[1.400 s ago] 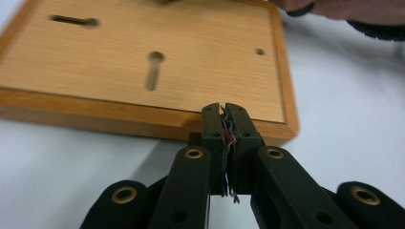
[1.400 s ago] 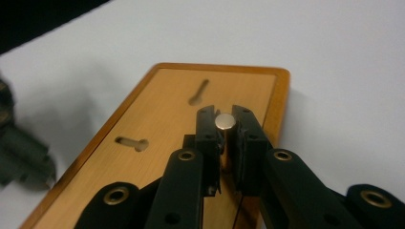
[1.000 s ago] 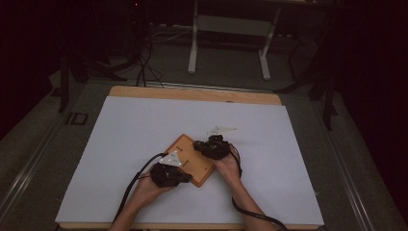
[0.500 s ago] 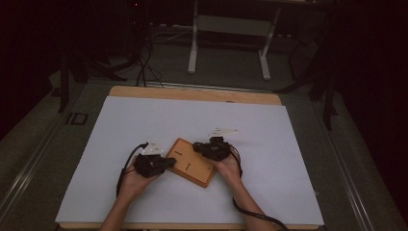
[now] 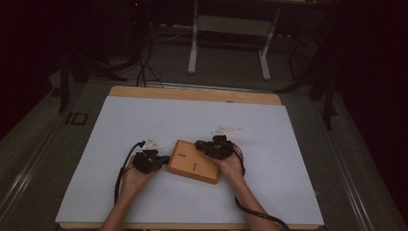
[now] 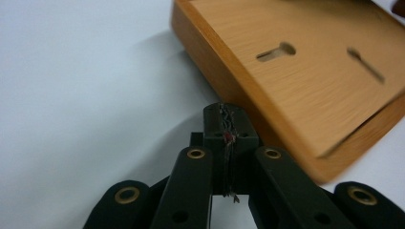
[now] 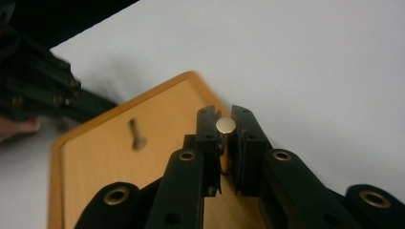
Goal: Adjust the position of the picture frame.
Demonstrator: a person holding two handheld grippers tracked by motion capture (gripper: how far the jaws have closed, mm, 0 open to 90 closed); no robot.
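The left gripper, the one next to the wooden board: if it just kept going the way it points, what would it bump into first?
Most likely the board. The left gripper, jaws shut and empty, points at the board's near side edge, just short of it. How small the gap is, I can't tell for sure.

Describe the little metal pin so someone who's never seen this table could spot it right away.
Start at the white table, then find the wooden board with two keyhole slots lying near its front. Above the board's right part, the right gripper is shut on the pin, a short rod with a round, pale, shiny head, the one bright metal piece between black jaws.
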